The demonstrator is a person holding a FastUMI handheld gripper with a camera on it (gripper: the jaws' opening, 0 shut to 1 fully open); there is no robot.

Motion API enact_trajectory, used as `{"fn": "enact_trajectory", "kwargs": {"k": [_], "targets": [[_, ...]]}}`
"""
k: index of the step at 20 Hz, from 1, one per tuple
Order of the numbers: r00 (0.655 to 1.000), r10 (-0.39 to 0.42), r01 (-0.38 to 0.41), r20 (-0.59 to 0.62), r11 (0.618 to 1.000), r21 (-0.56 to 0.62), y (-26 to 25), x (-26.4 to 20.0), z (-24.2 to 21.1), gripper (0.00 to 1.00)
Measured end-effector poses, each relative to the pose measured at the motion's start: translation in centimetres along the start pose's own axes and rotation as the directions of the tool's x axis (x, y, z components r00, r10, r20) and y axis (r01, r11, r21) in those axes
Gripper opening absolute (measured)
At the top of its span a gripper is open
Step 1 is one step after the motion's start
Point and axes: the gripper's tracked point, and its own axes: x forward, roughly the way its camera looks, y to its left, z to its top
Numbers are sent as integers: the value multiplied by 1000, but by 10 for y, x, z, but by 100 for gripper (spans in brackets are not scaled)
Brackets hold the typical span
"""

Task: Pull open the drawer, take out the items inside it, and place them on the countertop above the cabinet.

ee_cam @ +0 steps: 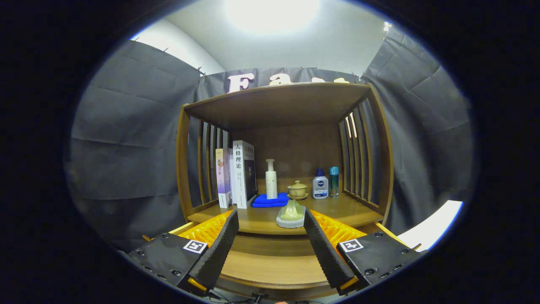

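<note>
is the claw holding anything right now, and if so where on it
Nothing is held. The claw is open, its fingers spread wide and apart from everything; the small greenish ornament on its grey base sits on the countertop beyond them, untouched.

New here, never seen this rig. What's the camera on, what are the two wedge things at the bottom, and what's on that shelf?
The camera rides on a handheld two-finger gripper, looking forward along it. The wedges are its fingers, spread apart and holding nothing. Ahead is a wooden cabinet. On its countertop: upright books, a pump bottle standing on a folded blue cloth, a lidded cup, two small bottles, and nearest the fingers a pale green piece on a grey stone base. The job is emptying the drawer onto that countertop.
</note>
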Motion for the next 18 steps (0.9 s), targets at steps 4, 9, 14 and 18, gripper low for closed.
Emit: {"fn": "enact_trajectory", "kwargs": {"k": [4,9,14,18], "targets": [[1000,0,0,19,999,-38,5,-24,-20,98],[1000,12,-12,-4,996,-91,10,-45,-47,98],[996,22,-29,-89,996,-86,12,-63,-93,98],[988,25,-39,-152,995,-96,11,-71,-126,99]]}}
